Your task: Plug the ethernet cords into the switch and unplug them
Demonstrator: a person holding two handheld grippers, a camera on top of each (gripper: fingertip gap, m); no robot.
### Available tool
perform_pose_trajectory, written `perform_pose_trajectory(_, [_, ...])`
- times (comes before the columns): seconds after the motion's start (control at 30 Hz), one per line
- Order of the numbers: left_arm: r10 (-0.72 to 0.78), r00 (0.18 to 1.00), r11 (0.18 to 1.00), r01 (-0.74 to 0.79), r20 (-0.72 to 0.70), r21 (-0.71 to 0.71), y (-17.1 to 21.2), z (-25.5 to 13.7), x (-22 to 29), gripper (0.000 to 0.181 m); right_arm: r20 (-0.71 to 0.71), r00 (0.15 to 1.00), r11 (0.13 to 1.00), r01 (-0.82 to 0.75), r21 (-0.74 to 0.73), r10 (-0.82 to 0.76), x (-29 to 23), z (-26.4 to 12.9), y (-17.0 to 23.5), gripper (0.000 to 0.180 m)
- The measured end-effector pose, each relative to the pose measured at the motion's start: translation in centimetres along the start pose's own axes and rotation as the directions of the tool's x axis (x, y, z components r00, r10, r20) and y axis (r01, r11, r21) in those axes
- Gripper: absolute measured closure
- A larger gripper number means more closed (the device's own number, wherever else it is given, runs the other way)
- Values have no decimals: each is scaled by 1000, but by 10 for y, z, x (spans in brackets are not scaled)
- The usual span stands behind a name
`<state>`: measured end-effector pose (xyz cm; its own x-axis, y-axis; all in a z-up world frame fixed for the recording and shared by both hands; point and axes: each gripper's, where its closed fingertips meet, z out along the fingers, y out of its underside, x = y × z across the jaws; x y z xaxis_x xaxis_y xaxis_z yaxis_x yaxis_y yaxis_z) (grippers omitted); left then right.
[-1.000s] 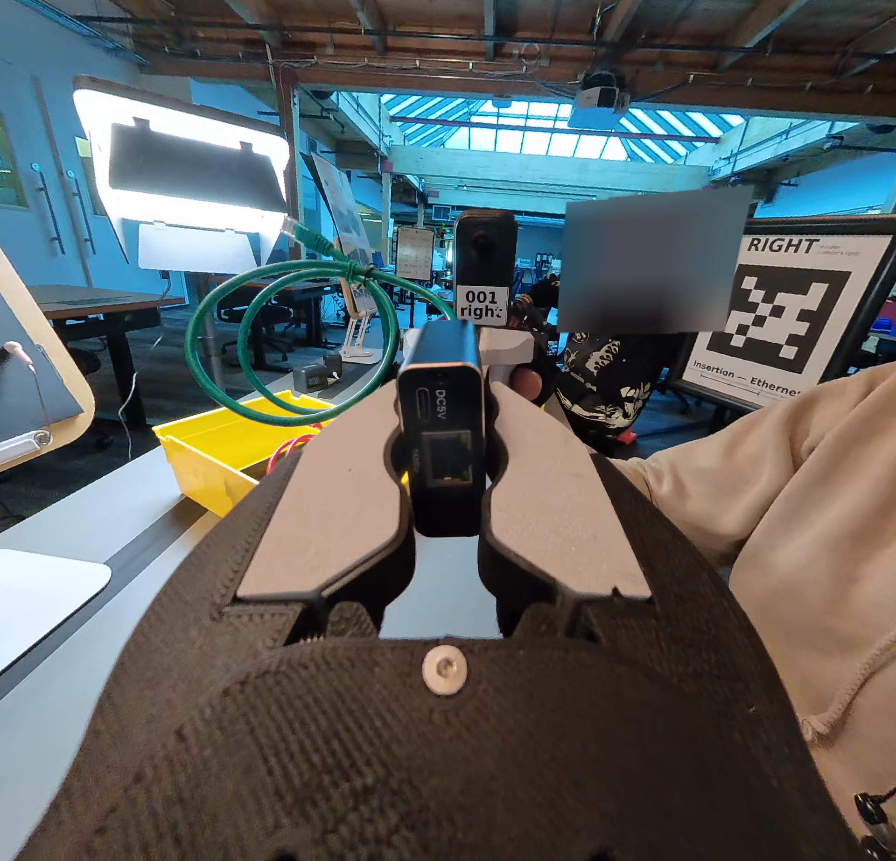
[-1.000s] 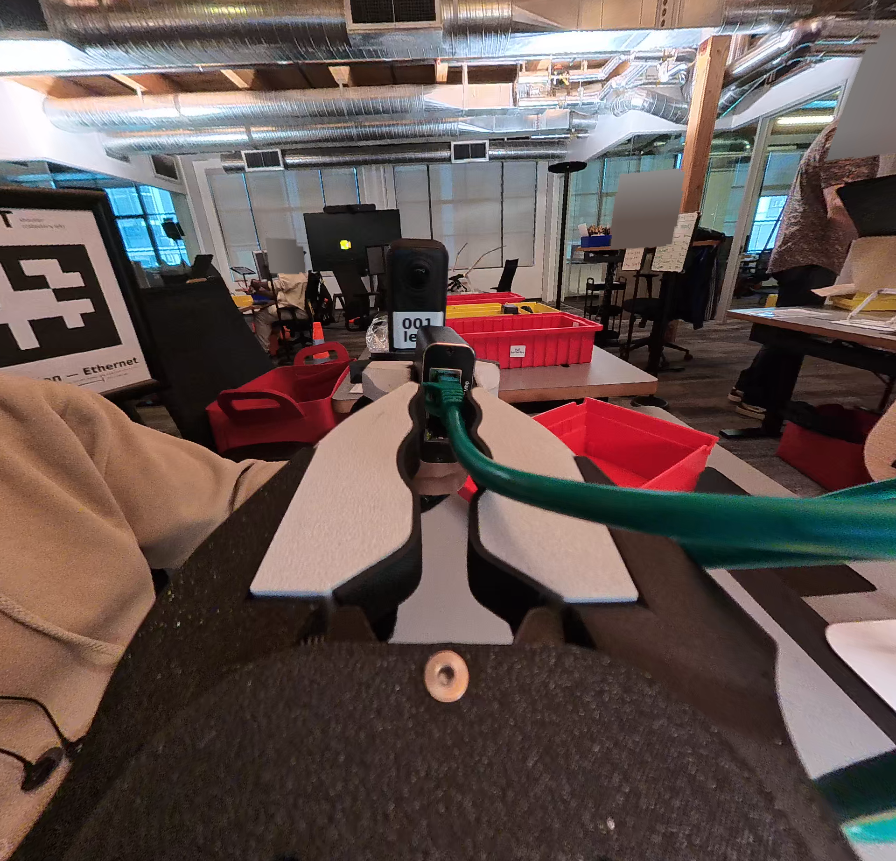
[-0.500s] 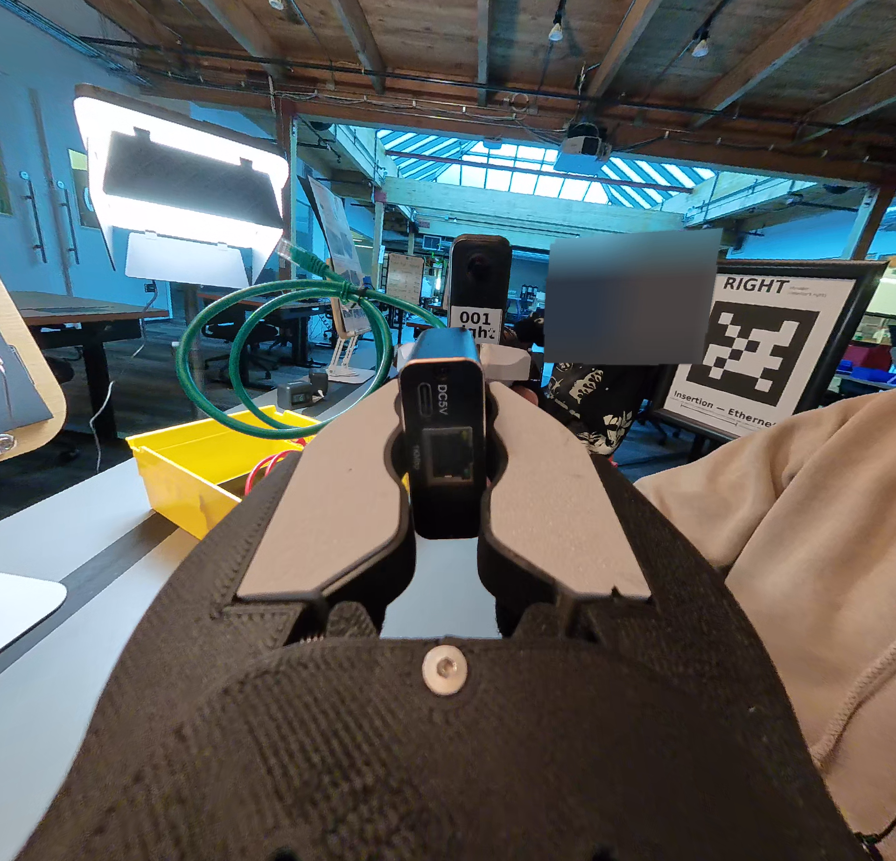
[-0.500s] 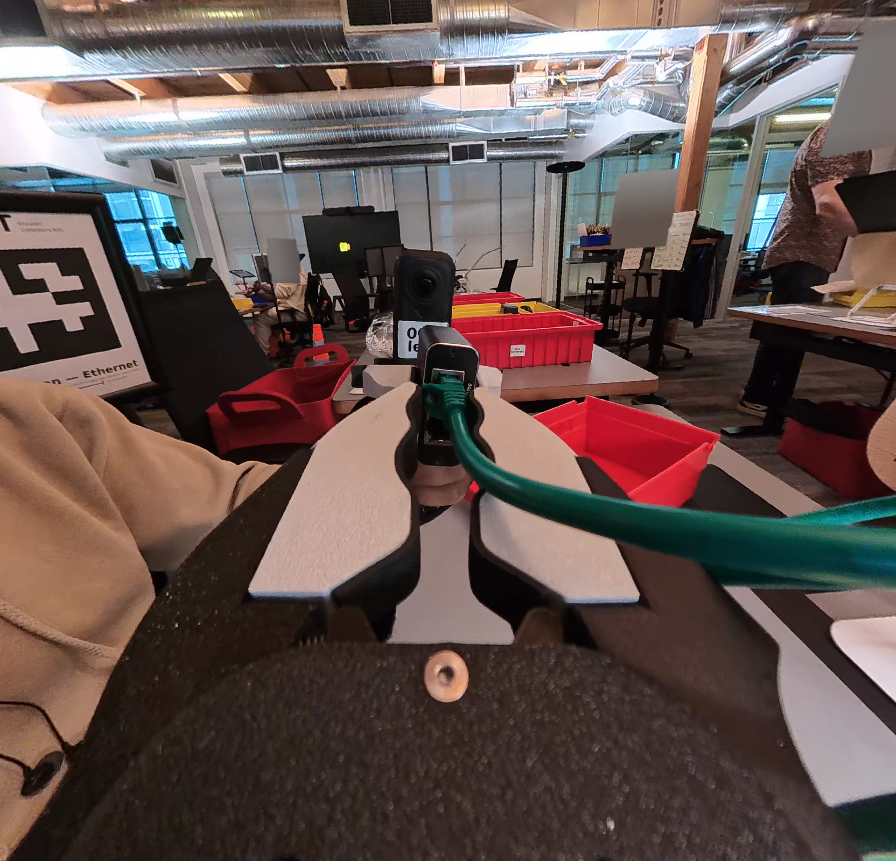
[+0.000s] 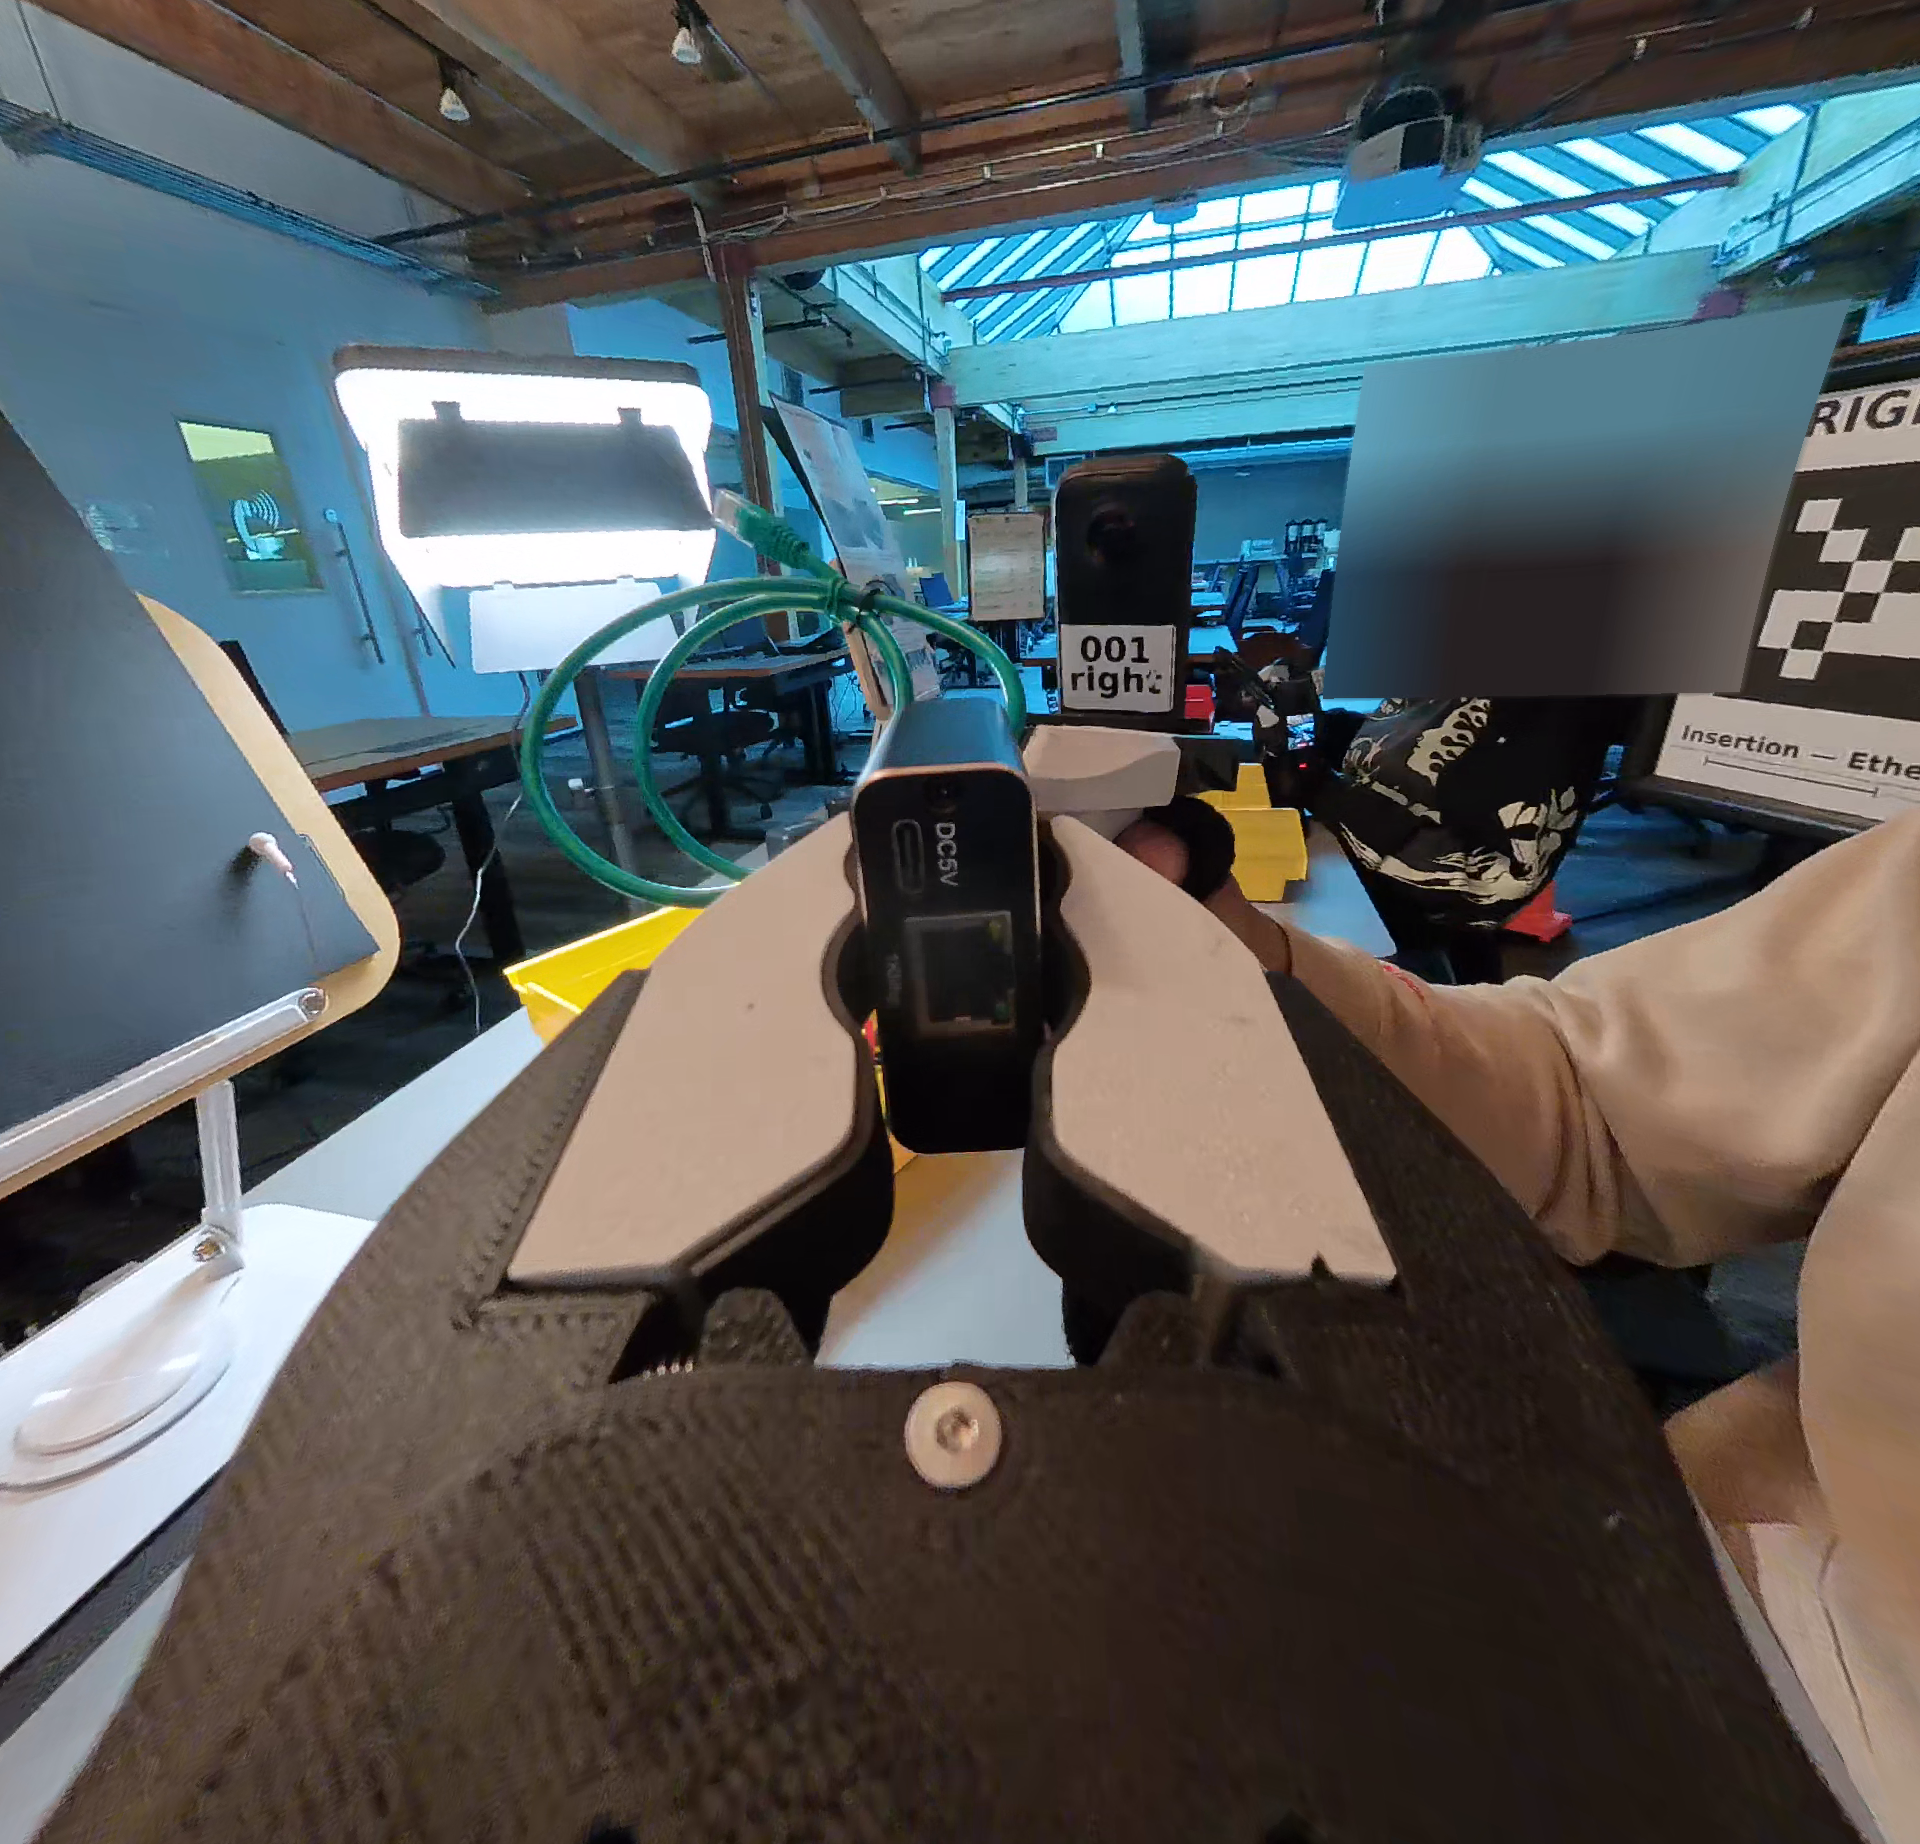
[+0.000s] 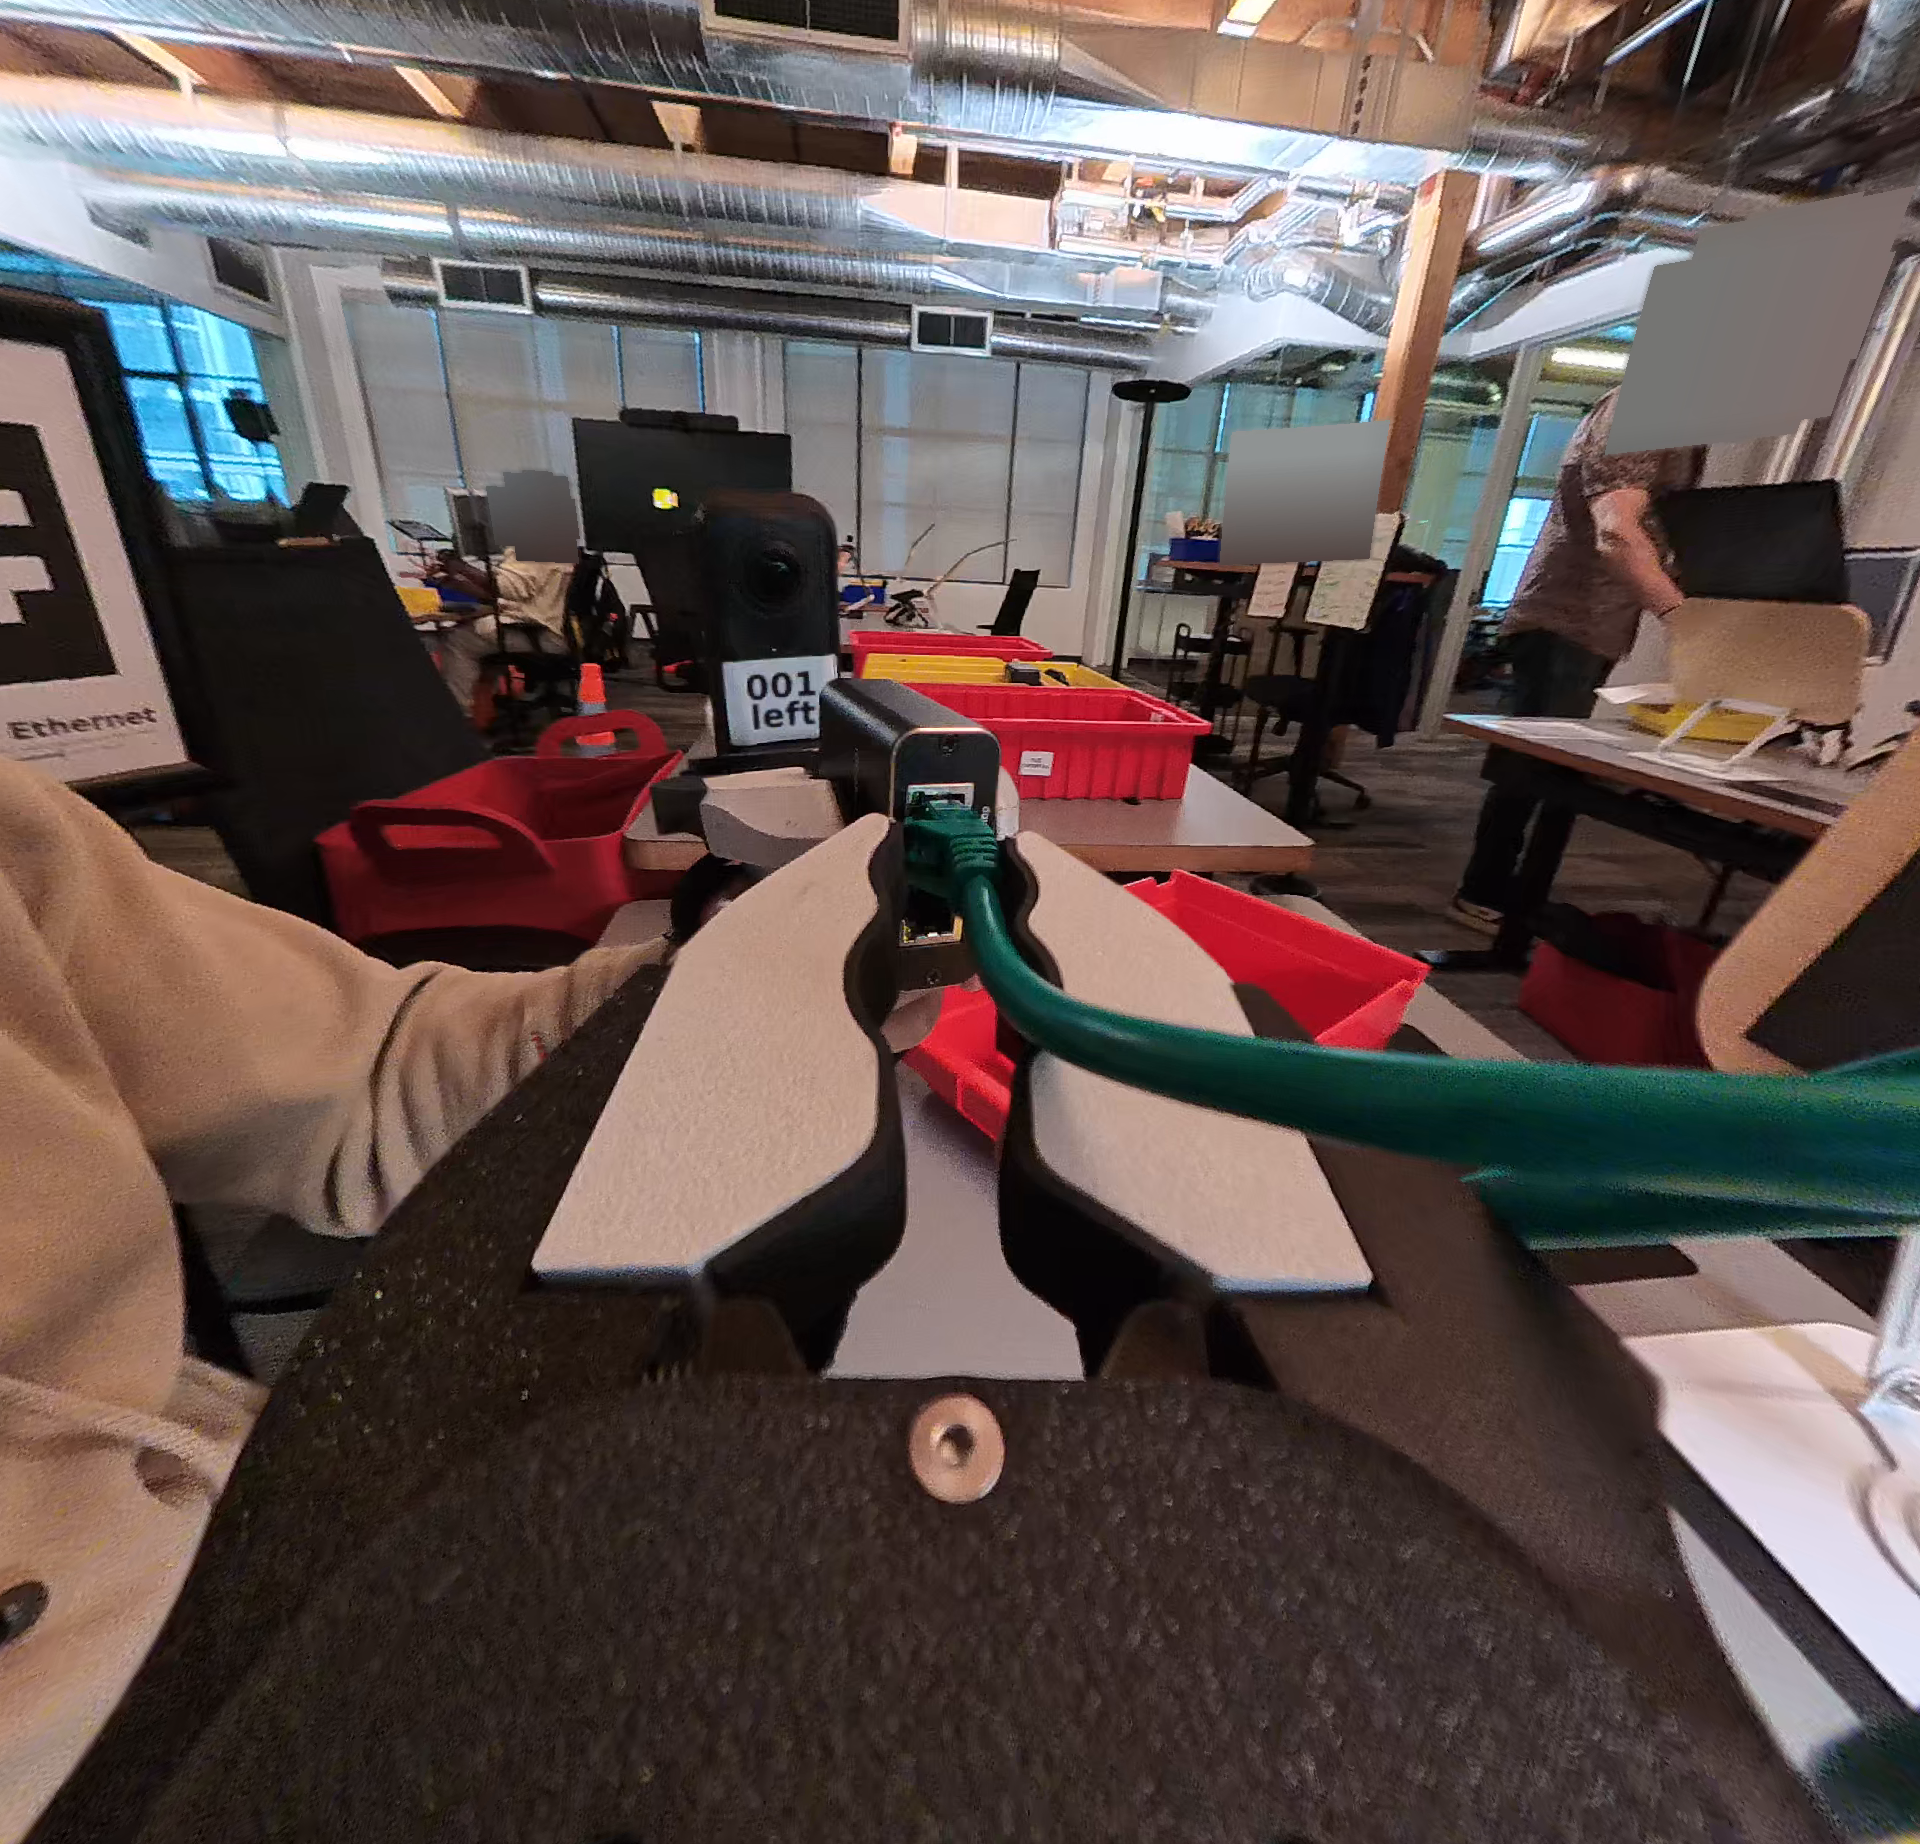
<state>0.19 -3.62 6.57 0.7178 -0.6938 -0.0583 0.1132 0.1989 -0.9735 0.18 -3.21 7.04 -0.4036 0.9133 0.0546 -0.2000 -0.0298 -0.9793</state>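
Note:
My left gripper (image 5: 951, 859) is shut on a small black switch (image 5: 951, 963), held up in the air with one empty port facing the left wrist camera. In the right wrist view the switch (image 6: 883, 734) shows its other end. There my right gripper (image 6: 951, 849) is shut on the green plug (image 6: 940, 833) of an ethernet cord (image 6: 1351, 1088), and the plug sits in the upper port. The lower port (image 6: 928, 930) is empty. The cord's coil (image 5: 582, 755) hangs behind the switch, with its free plug (image 5: 743, 527) sticking up.
A yellow bin (image 5: 603, 963) and a red bin (image 6: 1278, 953) stand on the grey table (image 5: 395, 1119) below. A dark panel on a white stand (image 5: 135, 1358) is at the left. A beige sleeve (image 5: 1558, 1046) reaches across. A person (image 6: 1579, 651) stands far right. The grippers are tip to tip, or close to it.
Both grippers have swung together with the switch and cord still held. The left view has panned left, bringing the panel on its stand into sight. The plug stays at the upper port.

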Motion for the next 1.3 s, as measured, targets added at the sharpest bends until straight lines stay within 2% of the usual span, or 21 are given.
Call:
perform_pose_trajectory(0.27, [95, 995, 994, -95, 1, 62, -6, -3, 4, 153, -70, 985, 987, 158, 11, -156, -3, 1, -3, 164])
perform_pose_trajectory(0.3, [118, 993, 989, -118, 8, 93, -11, -7, 4, 153, -127, 978, 985, 167, 28, -163, 4, -3, -7, 166])
perform_pose_trajectory(0.33, [146, 989, 972, -144, 4, 186, -26, -17, 7, 153, -288, 938, 976, 213, 38, -194, 32, -22, -16, 167])
perform_pose_trajectory(0.37, [153, 987, 951, -136, -40, 279, -46, -31, 16, 153, -288, 948, 984, 161, 73, -134, 44, -39, -22, 167])
perform_pose_trajectory(0.4, [159, 986, 949, -140, -44, 282, -60, -38, 19, 153, -230, 968, 990, 121, 66, -103, 40, -45, -23, 167])
perform_pose_trajectory(0.47, [206, 979, 945, -200, 3, 259, -72, -46, 19, 154, -191, 953, 971, 237, -19, -236, 20, -35, -21, 167])
perform_pose_trajectory(0.53, [158, 987, 960, -157, 14, 232, -75, -50, 8, 154, -148, 970, 981, 190, -33, -193, 14, -28, -24, 166])
perform_pose_trajectory(0.7, [32, 997, 983, -43, 66, 181, -67, -63, -24, 154, -103, 994, 995, -46, -93, 36, 32, -57, -20, 167])
perform_pose_trajectory(0.8, [-23, 996, 991, 12, 85, 130, -55, -60, -38, 154, -133, 988, 952, -117, -281, 82, 47, -78, 6, 166])
perform_pose_trajectory(0.93, [-52, 995, 996, 44, 91, 83, -41, -57, -47, 154, -181, 979, 788, -182, -588, 92, 64, -125, 53, 165])
perform_pose_trajectory(1.07, [-52, 995, 997, 46, 89, 65, -36, -52, -49, 154, -208, 975, 509, -218, -833, 78, 74, -186, 84, 165])
perform_pose_trajectory(1.13, [-44, 995, 998, 40, 91, 50, -33, -49, -49, 153, -173, 981, 361, -195, -912, 94, 70, -213, 88, 165])
perform_pose_trajectory(1.2, [-33, 995, 999, 29, 93, 37, -30, -46, -47, 153, -118, 975, 247, -163, -955, 188, 58, -234, 87, 165])
perform_pose_trajectory(1.3, [-15, 996, 1000, 14, 92, 12, -26, -41, -45, 153, -176, 914, 108, -230, -967, 364, 49, -257, 84, 165])
